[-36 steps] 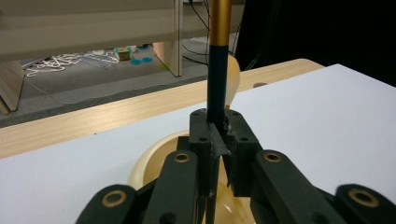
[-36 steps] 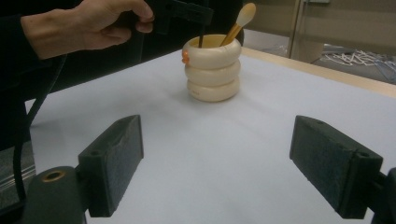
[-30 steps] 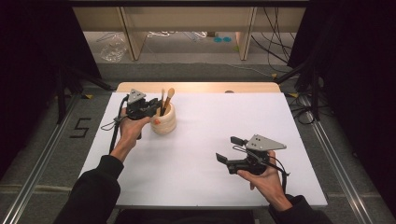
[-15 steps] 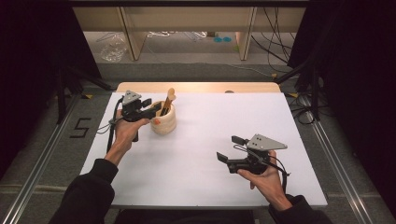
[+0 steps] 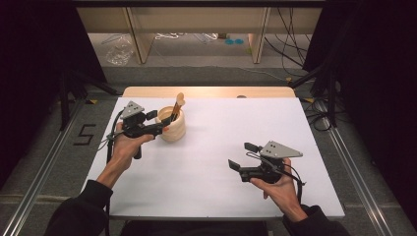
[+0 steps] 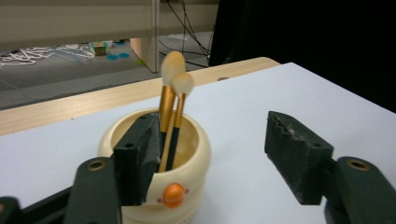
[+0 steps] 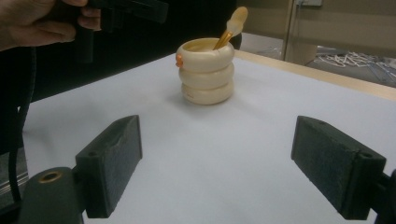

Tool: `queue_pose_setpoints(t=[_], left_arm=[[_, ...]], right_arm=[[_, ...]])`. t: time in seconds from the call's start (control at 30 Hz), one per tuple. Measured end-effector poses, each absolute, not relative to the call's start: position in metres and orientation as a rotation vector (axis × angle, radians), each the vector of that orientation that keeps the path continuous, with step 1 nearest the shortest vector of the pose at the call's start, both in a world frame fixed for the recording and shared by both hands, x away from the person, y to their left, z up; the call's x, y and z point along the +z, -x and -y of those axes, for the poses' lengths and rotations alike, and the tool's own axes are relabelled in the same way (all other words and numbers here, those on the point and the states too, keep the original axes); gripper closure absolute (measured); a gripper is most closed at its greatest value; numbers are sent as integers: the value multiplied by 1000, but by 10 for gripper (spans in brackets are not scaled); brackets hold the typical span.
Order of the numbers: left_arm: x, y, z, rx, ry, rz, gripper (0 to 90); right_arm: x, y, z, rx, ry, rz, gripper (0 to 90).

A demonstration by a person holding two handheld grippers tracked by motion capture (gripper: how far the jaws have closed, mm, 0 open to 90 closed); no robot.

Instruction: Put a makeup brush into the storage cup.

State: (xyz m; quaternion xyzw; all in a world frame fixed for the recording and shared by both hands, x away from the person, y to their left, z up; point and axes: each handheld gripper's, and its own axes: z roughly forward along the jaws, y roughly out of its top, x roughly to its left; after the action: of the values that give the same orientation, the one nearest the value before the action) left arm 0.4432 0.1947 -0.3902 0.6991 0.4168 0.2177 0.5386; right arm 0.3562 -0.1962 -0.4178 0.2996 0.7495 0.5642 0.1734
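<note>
On the table [image 5: 206,162], ahead of both tongs: work surface, white sheet over a pale wooden top, largest thing in the scene.

Left hand [image 5: 125,147]: holds the left gripper [image 5: 164,129] level, its tips just beside the near wall of the holder.

Right gripper [image 5: 235,166]: well apart from the holder, held low over the sheet by the right hand [image 5: 280,189], jaws spread wide with nothing between them.

Holder [image 5: 173,125]: cream pot of three stacked rings, upright, directly in front of the left gripper's tips and far ahead of the right one.

Brushes [image 6: 170,107]: two, gold and black handles, pale tufts up, standing in the holder and leaning together away from the left gripper.

Left jaws: they have just been opening; now parted, pads pressing nothing. Seen from the left gripper's own camera, one pad overlaps the holder's rim and the other hangs over bare sheet.

Step in hand (judged): letting go after setting a brush in the pot and drawing clear.

Doing it well: pull back along the jaws' own line, keep the pads parted, and lift enough that the nearer pad cannot catch the rim and tip the pot.

Left gripper view adds: two separate brushes and an orange knob [image 6: 173,193] on the holder's front; from above they read as one stick.

Right gripper view adds: the pot's full ringed side [image 7: 207,70] and its flat seat on the sheet.
</note>
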Motion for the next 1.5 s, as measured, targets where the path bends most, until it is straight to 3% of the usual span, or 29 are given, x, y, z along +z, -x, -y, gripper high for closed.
queue_pose_setpoints(t=[0.83, 1.5], left_arm=[[-394, -375, -196, 502, -1689, -922, 187], [-404, -340, -190, 484, -1726, -900, 163]], right_arm=[[-417, -355, 201, 1593, -869, -2108, 166], [-418, -347, 204, 1573, -895, -2130, 167]])
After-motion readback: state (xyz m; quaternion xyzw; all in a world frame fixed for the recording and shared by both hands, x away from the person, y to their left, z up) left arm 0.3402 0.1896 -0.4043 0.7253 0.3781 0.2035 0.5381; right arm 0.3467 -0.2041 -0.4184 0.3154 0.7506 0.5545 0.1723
